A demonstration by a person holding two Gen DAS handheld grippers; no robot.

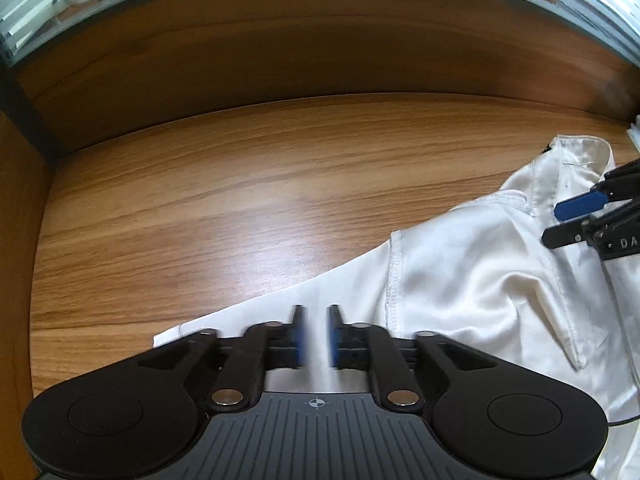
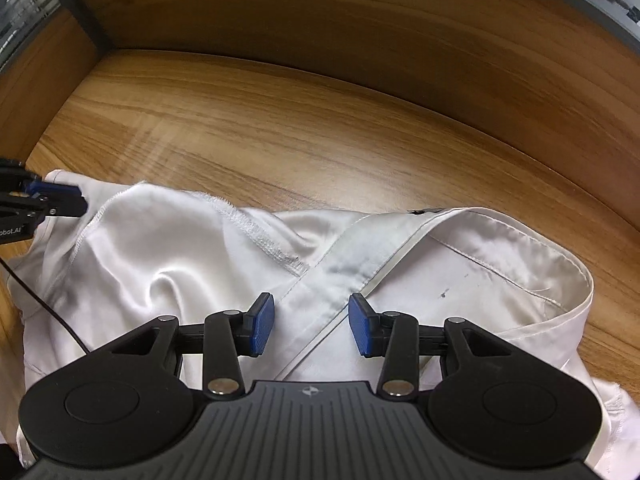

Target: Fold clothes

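Both grippers, left (image 1: pixel 317 334) and right (image 2: pixel 311 325), hold jaws apart over white shirt (image 2: pixel 168 264).

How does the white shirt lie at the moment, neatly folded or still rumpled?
Rumpled: the shirt bunches in loose wrinkles, seams showing, collar skewed.

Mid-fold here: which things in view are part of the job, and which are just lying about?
Part of the job:
- white shirt, crumpled on the table
- its collar
- left tongs, over a shirt edge
- right tongs, over the front placket

Just there:
- wooden table
- wooden back panel
- thin black cable across the cloth
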